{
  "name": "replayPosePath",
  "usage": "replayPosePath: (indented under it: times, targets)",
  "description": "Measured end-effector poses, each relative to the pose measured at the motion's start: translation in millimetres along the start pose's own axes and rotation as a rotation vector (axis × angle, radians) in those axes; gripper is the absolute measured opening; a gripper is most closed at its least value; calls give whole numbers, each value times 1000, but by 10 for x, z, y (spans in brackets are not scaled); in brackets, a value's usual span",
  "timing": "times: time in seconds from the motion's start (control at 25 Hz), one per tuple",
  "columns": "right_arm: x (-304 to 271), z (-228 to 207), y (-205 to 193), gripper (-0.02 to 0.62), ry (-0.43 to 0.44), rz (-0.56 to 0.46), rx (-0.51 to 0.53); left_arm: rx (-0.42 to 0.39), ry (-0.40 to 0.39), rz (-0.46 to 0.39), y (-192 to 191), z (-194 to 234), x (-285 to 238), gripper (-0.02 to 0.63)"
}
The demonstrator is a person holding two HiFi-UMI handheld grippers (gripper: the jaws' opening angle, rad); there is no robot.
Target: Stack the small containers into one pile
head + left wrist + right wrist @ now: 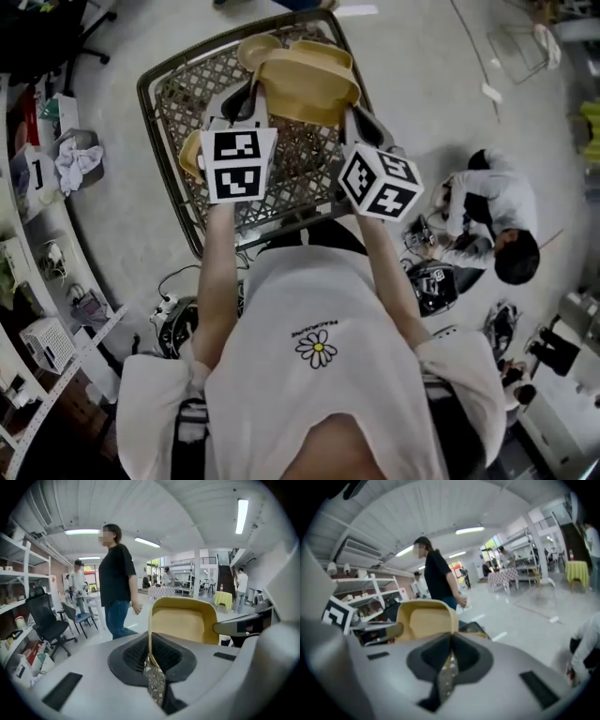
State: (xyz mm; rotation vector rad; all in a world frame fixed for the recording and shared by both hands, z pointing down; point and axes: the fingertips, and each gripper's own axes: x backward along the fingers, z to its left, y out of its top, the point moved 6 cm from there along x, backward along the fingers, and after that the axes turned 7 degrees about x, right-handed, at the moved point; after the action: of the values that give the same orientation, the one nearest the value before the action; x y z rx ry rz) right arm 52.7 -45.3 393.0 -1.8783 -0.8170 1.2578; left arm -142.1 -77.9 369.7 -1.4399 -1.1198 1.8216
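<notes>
There are two grippers, and both are clenched on the same yellow container, which is held at the upper centre of the head view above a wire-mesh table. The left gripper pinches the container's left wall. In the left gripper view the thin yellow edge runs straight down between that gripper's closed jaws, and the tub rises just behind them. The right gripper clamps the opposite wall, and its own view shows the same thing for its jaws and the container. Two marker cubes face the head camera, one at centre left and one at centre right. A second yellow rim peeks out at the upper left of the held tub, and a third yellow edge shows beside the left cube. How these lie on the mesh cannot be told, because the cubes and the held tub cover them. One crouching person in a white top is at the right of the head view, and shelves run down the left edge. One standing person in a black top fills the middle distance of both gripper views, with an office chair at the lower left.
</notes>
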Motion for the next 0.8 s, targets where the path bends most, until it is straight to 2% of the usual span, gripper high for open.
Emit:
replayPosePath:
  times: [0.16, 0.32, 0.56, 0.8]
  targets:
    - [256, 211, 494, 37, 7, -170, 153, 40, 59, -193, 397, -20, 412, 38]
    - [510, 375, 710, 37, 10, -281, 262, 81, 107, -312, 499, -59, 743, 38]
    - [677, 434, 732, 37, 7, -380, 370, 114, 171, -416, 452, -152, 954, 38]
    - [701, 362, 750, 38, 13, -394, 384, 114, 196, -432, 460, -237, 940, 38]
